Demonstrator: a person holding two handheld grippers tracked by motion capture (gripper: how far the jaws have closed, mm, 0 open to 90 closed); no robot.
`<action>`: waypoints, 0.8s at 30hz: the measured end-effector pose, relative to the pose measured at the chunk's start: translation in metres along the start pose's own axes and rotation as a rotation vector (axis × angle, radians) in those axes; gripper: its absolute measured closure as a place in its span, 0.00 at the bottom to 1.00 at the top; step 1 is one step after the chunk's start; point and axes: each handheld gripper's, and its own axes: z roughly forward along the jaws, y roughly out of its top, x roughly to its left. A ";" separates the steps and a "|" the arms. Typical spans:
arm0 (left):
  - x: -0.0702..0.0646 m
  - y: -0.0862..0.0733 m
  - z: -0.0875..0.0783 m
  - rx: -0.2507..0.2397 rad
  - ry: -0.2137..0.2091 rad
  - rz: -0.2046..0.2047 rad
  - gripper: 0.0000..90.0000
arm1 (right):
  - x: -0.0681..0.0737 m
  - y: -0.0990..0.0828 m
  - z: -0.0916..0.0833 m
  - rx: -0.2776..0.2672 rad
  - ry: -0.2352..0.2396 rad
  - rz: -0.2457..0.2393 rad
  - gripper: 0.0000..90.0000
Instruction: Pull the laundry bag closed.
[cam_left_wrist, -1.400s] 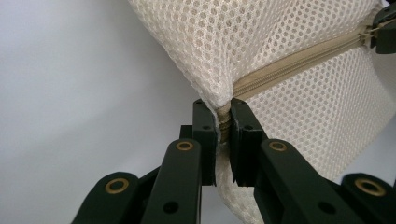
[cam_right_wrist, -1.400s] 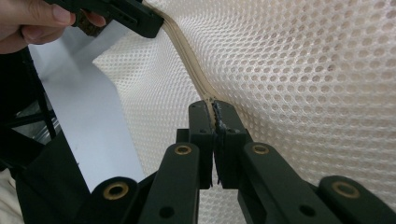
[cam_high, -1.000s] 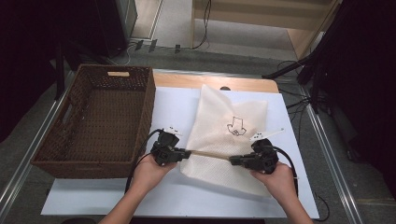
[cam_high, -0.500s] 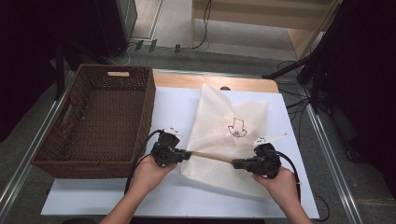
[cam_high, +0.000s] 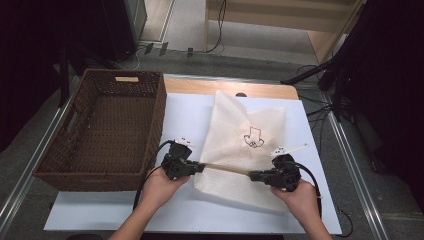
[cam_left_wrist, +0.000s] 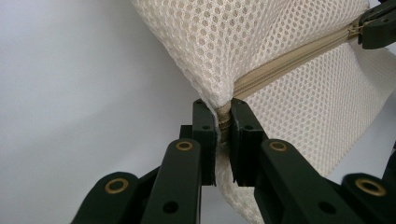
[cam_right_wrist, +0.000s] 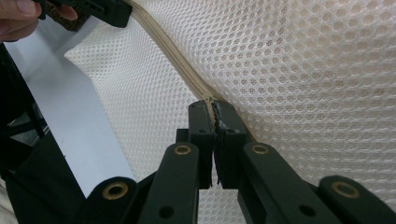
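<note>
A white mesh bag (cam_high: 240, 125) with a small black print lies on the white table top (cam_high: 190, 115). Its tan zipper (cam_high: 225, 170) runs taut along the near side between both grippers. My left gripper (cam_high: 201, 166) is shut on the bag's left corner at the zipper's end (cam_left_wrist: 224, 116). My right gripper (cam_high: 251, 175) is shut on the zipper farther right (cam_right_wrist: 214, 109); the pads hide whether they hold the slider. The right gripper's black jaw tip (cam_left_wrist: 378, 28) shows at the far end of the zipper (cam_left_wrist: 289, 60). The left gripper (cam_right_wrist: 102, 11) shows beside a hand.
A large brown wicker basket (cam_high: 161, 115) stands at the table's left, close to my left hand. A wooden board edge (cam_high: 200, 87) runs along the back. Cables lie on the floor beyond the table, and metal rails flank both sides.
My right gripper has shifted slightly to the right and toward the near edge, along the zipper. The left gripper has stayed where it was.
</note>
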 end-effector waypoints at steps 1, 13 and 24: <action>0.000 0.000 0.000 -0.001 0.005 0.002 0.92 | 0.000 0.000 -0.001 0.001 -0.001 -0.003 0.98; 0.005 0.003 0.000 -0.006 0.006 -0.007 0.92 | -0.009 -0.003 -0.011 -0.011 -0.011 0.027 0.98; 0.007 0.005 0.001 -0.012 0.011 -0.012 0.92 | -0.014 -0.006 -0.021 -0.030 -0.027 0.042 0.98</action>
